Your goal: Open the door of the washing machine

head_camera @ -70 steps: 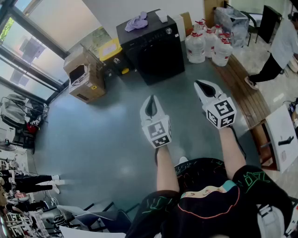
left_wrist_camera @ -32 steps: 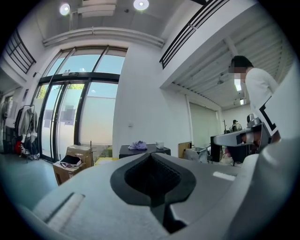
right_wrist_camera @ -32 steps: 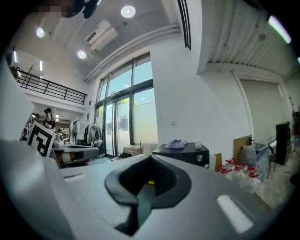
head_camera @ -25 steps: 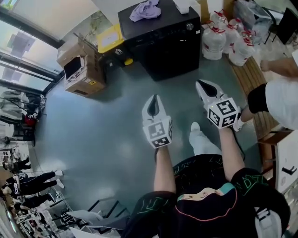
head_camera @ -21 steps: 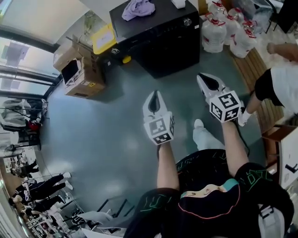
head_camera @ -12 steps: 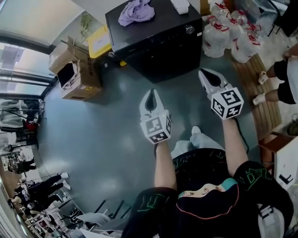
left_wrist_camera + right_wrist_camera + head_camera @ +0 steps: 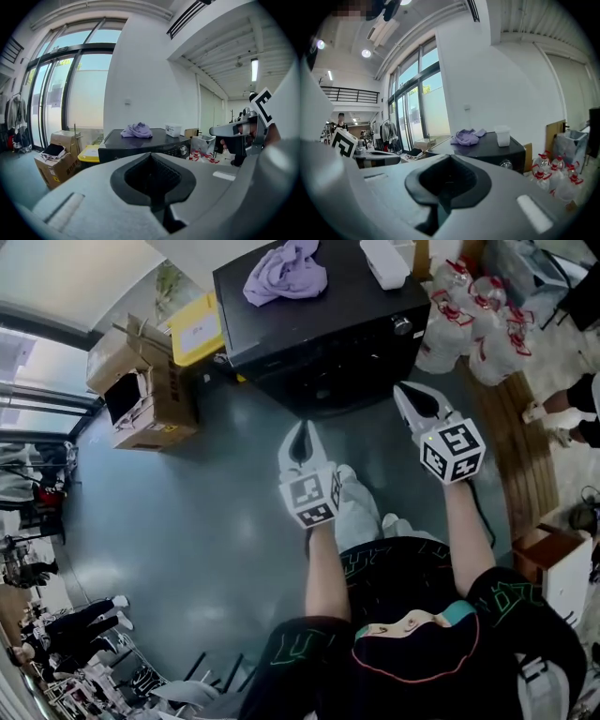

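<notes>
The black washing machine (image 7: pixel 328 324) stands against the back wall, its front door facing me and closed as far as I can see. A round knob (image 7: pixel 402 326) sits at its upper right front. A purple cloth (image 7: pixel 286 273) and a white box (image 7: pixel 384 261) lie on its top. My left gripper (image 7: pixel 300 434) hangs shut and empty just short of the machine's front. My right gripper (image 7: pixel 405 395) is shut and empty too, a little below the knob. In the left gripper view the machine (image 7: pixel 140 145) shows ahead; in the right gripper view the machine (image 7: pixel 487 150) is also ahead.
Cardboard boxes (image 7: pixel 141 390) and a yellow bin (image 7: pixel 197 329) stand left of the machine. Several water jugs (image 7: pixel 469 324) crowd its right side, beside a wooden bench (image 7: pixel 520 456). Another person's foot (image 7: pixel 562 418) shows at the right edge. Grey floor (image 7: pixel 169 521) spreads to the left.
I have walked toward the washing machine; it has grown larger and come closer to both grippers. Both grippers stayed shut and kept their spacing.
</notes>
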The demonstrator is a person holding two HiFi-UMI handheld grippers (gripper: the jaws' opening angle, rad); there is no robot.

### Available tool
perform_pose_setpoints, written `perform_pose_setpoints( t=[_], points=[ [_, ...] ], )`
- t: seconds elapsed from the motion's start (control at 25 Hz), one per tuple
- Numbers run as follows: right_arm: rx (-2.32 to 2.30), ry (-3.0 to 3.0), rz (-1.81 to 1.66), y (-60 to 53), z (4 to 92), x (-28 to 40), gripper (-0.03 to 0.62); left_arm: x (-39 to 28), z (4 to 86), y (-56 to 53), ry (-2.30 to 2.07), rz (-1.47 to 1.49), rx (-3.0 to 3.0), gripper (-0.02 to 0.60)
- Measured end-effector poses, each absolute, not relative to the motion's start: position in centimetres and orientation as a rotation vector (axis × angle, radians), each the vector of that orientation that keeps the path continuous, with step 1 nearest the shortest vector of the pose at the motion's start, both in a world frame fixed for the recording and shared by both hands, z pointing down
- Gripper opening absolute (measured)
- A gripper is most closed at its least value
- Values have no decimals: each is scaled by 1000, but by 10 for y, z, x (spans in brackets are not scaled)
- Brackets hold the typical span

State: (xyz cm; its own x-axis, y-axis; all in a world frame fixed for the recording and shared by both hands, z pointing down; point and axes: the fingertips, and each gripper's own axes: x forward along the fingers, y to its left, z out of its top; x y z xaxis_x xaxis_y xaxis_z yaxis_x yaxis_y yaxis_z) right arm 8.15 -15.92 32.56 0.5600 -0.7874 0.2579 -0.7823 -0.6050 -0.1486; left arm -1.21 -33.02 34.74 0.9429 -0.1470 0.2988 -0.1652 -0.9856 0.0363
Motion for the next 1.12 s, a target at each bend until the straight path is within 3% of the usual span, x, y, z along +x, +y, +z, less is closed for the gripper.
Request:
perform_pose_setpoints(
  t=[0.4,1.12],
  points=[
    [-2852,1509,-723,-263,419,172,3,78,448,-411,-205,599,2888,11],
    [-2943,2121,-1205,-320,542,185,4,111,587,-438,-99,904,2785,12]
  ],
)
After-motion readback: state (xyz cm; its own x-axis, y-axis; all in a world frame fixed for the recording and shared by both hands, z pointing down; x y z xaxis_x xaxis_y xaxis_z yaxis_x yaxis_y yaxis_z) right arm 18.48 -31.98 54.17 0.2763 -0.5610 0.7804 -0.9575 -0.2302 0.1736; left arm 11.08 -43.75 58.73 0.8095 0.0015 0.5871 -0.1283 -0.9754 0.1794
